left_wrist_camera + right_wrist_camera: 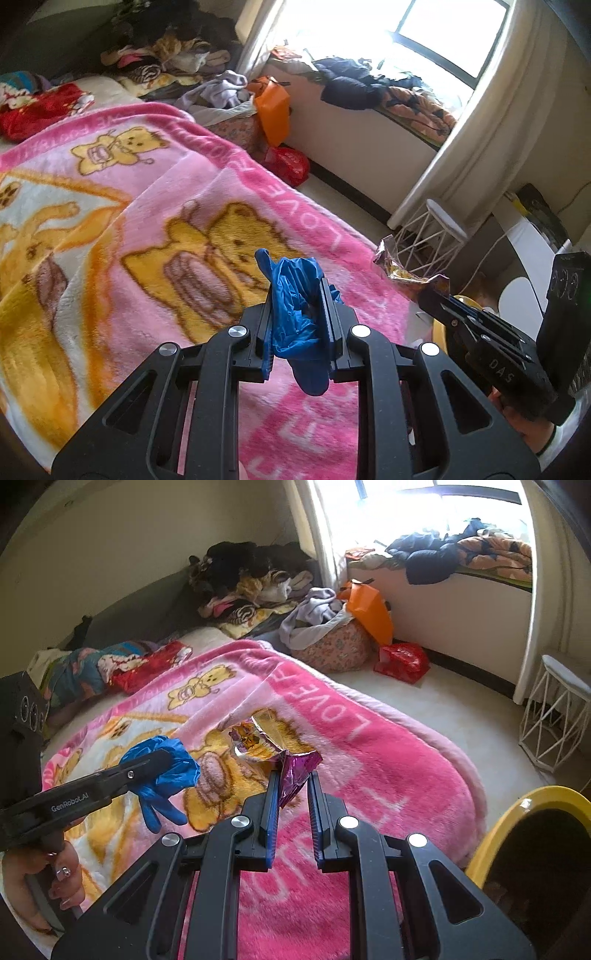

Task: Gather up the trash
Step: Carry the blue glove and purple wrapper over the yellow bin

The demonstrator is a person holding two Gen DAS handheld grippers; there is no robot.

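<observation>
- My left gripper (297,314) is clamped on a crumpled blue glove (295,306). The glove bunches between the pads, and its fingers hang free below the jaws, clear of the pink blanket (147,206).
- My right gripper (291,786) pinches a purple snack wrapper (291,771) by one corner. The jaws look partly apart, yet the wrapper stands up between them, so I judge the grip sufficient for carrying.
- Both items are held above the blanket and not resting on it. I judge this keeps them from snagging on the pile during transport.
- The yellow-rimmed bin (517,812) sits on the floor beside the bed, low on my right side. Its opening faces up and looks dark inside.
- I judge pickup complete for both items; depositing remains. The right gripper is nearer the bin, so the wrapper probably goes first.
- Risk: the wrapper is light and held only by a corner, so it may slip out.
</observation>
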